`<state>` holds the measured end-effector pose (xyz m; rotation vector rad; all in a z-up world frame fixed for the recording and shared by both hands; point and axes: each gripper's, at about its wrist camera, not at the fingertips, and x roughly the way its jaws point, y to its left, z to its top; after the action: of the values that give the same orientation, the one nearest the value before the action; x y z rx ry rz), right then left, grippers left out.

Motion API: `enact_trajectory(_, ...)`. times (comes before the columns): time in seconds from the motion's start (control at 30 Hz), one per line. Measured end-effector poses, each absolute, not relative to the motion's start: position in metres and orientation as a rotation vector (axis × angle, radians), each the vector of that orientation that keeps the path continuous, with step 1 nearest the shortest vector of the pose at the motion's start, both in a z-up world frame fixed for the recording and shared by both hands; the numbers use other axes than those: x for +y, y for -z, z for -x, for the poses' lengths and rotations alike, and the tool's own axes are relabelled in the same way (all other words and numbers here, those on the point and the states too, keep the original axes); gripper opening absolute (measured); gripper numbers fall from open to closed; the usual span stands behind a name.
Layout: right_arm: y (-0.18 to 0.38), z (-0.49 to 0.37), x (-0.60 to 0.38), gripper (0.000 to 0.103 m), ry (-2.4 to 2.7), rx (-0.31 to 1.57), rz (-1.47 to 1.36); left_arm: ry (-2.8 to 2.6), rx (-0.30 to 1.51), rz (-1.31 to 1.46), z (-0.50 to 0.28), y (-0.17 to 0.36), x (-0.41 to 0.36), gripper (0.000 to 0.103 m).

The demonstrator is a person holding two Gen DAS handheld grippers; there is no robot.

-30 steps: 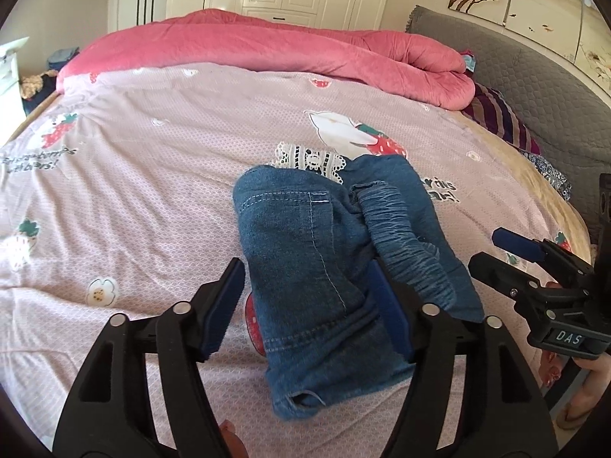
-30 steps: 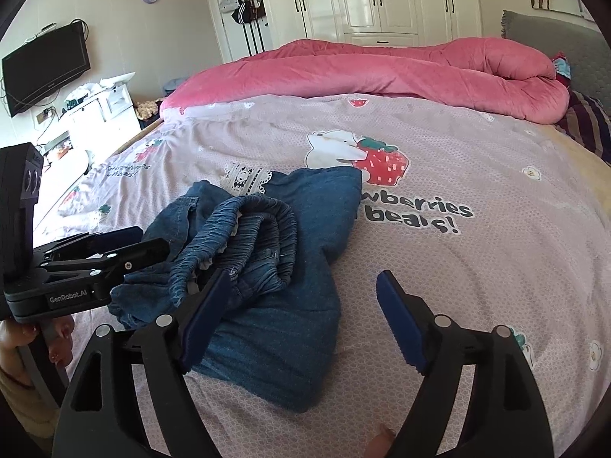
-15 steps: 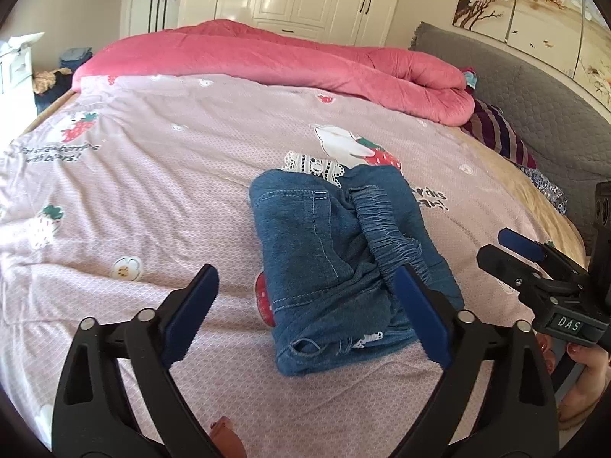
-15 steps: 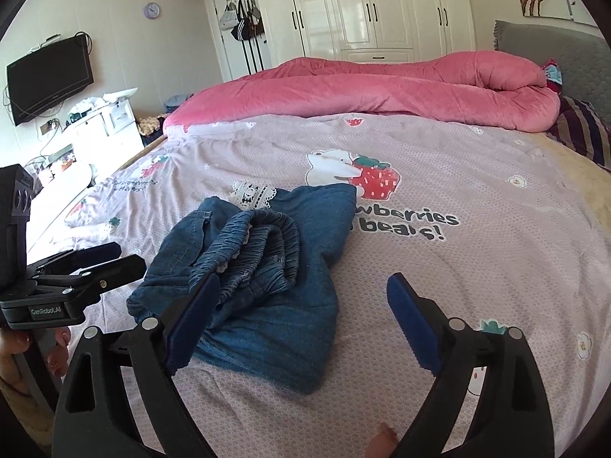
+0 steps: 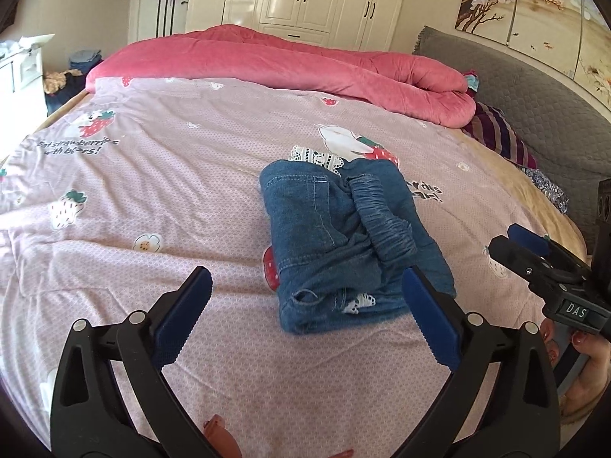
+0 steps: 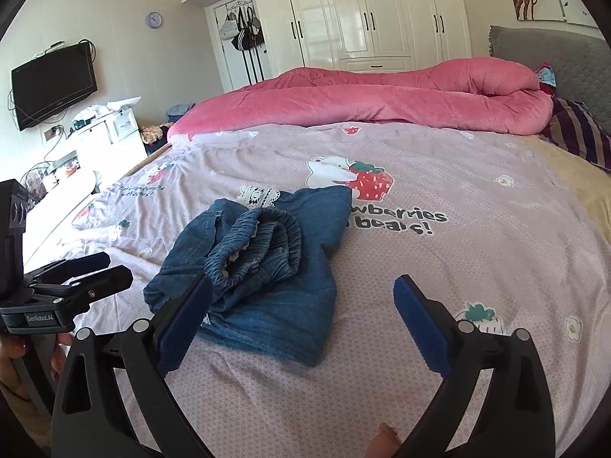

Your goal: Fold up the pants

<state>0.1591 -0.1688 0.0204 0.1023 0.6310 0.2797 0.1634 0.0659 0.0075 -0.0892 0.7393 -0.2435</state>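
Folded pants (image 5: 343,244) w/ underside hidden, both grippers empty.

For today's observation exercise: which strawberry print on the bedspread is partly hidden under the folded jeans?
The red strawberry at the folded jeans' left edge; the others lie fully uncovered.

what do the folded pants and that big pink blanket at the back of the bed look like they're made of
The folded pants look like blue denim: matte woven cloth with pale contrast stitching, a frayed hem and a gathered elastic waistband. White lace trim peeks out at the far edge. The pink blanket looks like thick plush fleece or velvet, judging by its soft sheen and puffy rolled edge; the exact fibre cannot be told.
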Motion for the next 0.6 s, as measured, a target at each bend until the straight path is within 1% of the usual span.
enact_trajectory(0.3,-0.029,-0.132,-0.164,0.098,-0.3,0.62,-0.081,0.223,0.75,0.06,-0.137,-0.003,0.065,0.093)
enact_trajectory(0.6,-0.034,-0.106,-0.159,0.098,-0.317,0.621,-0.075,0.2,0.742,0.053,-0.106,-0.001,0.063,0.093)
